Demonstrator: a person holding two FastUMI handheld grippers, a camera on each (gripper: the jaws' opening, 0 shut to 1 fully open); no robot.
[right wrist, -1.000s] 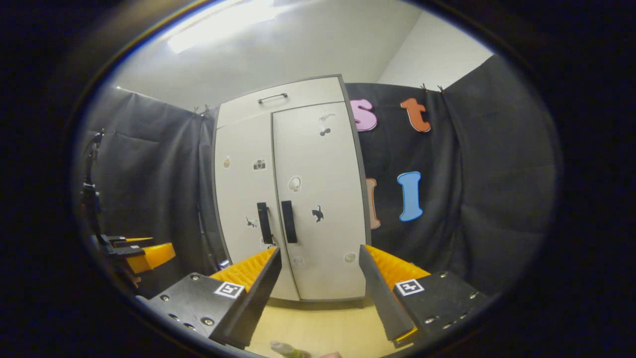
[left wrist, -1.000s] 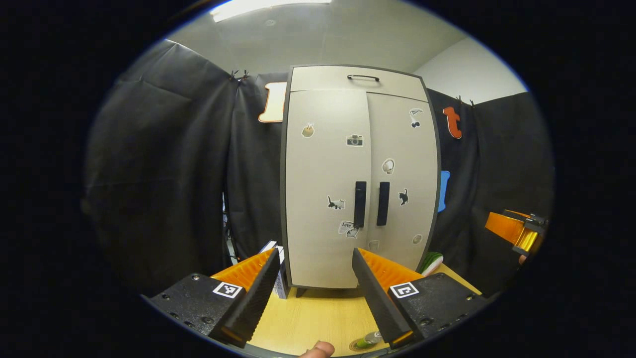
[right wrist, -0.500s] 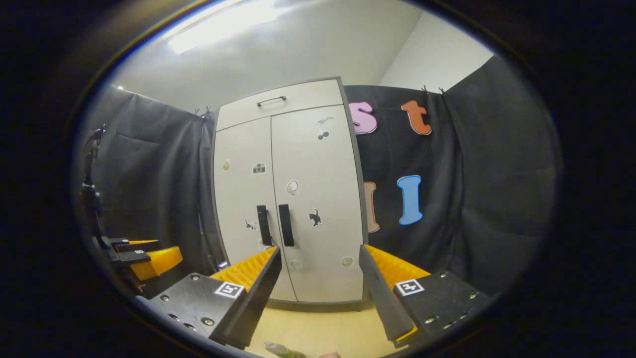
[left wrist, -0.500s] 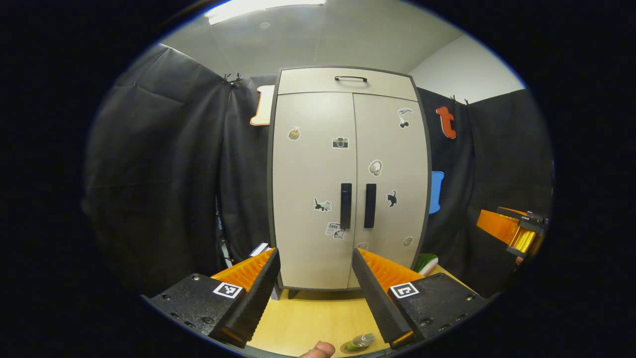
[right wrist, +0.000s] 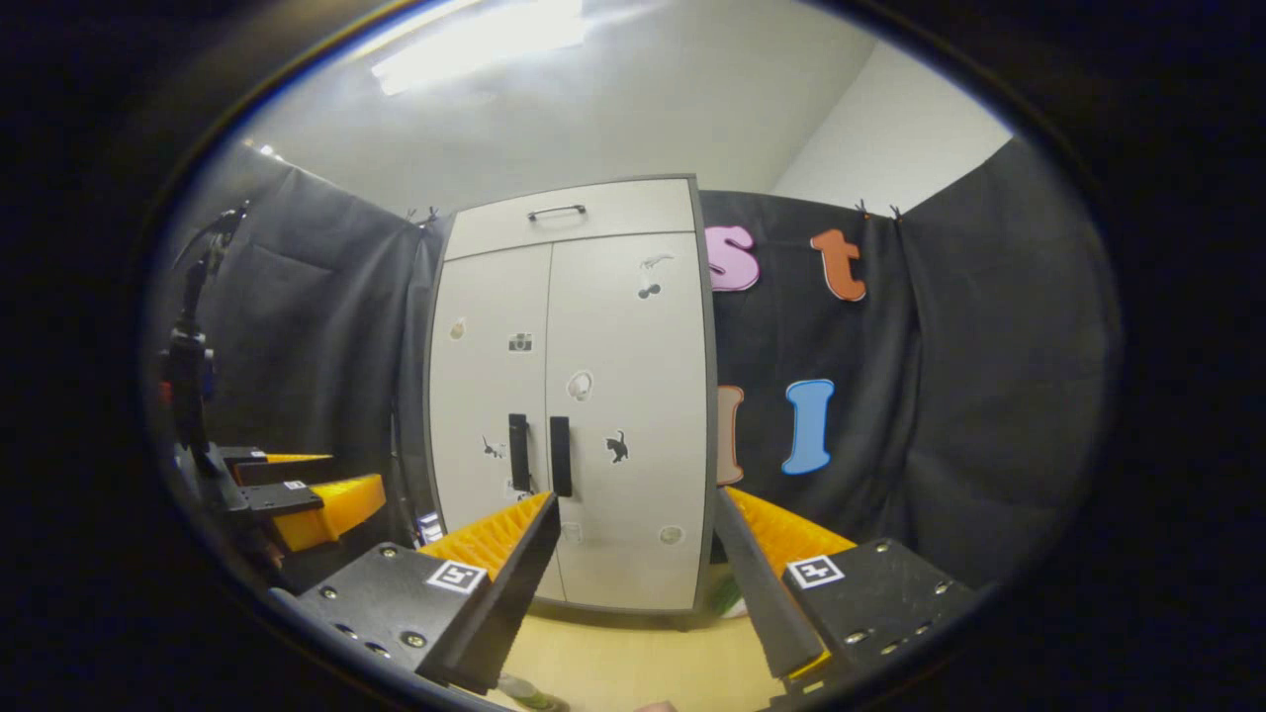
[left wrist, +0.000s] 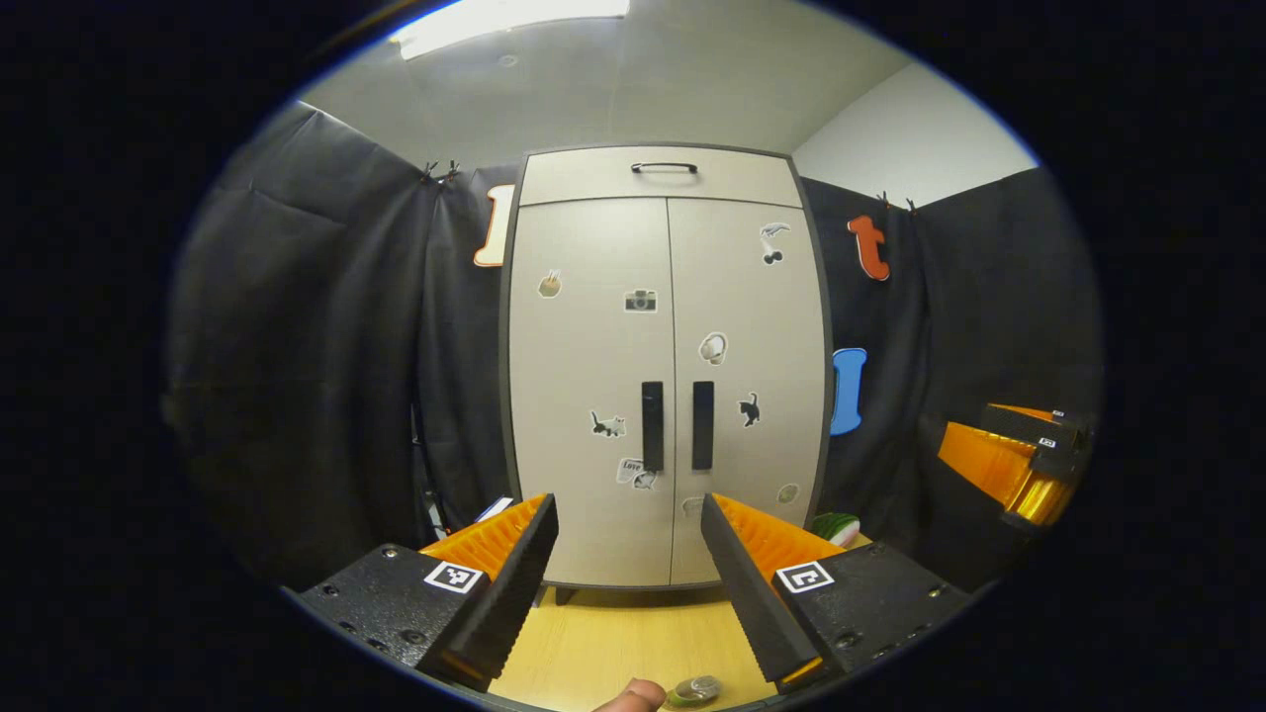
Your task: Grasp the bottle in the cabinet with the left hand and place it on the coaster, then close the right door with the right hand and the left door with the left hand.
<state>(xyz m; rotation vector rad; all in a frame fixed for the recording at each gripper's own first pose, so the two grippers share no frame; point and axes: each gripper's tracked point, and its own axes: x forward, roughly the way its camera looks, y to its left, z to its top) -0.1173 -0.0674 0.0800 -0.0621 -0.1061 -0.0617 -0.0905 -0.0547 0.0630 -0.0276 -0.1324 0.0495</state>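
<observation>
Pulled back from the cabinet [left wrist: 668, 376] since a second ago, and shifted so that both doors now face the left gripper view more squarely. Cabinet seen a little lower and smaller in the right gripper view than before.

Left door [left wrist: 591, 386] and right door [left wrist: 747, 381] both closed, edges meeting down the middle, two dark handles [left wrist: 677, 425] side by side. Small stickers scattered over both doors. Drawer front with a thin handle [left wrist: 664, 167] above the doors.

Left gripper [left wrist: 628, 583] wide open, nothing between the fingers [left wrist: 514, 578], held above the tabletop [left wrist: 633, 643] in front of the cabinet. Right gripper [right wrist: 638, 583] also spread wide and holding nothing, aimed at the cabinet from the right side. Right gripper seen too at the right edge of the left gripper view, well apart from the cabinet.

Bottle [left wrist: 695, 689] at the very bottom of the left gripper view, on the tabletop, near a fingertip [left wrist: 633, 696] of the person; seen from above, cap towards the camera. Probably standing on the coaster [left wrist: 676, 700], though only a thin edge visible under it, hard to confirm. Green and white object [left wrist: 836, 527] on the tabletop just right of the cabinet's foot.
</observation>
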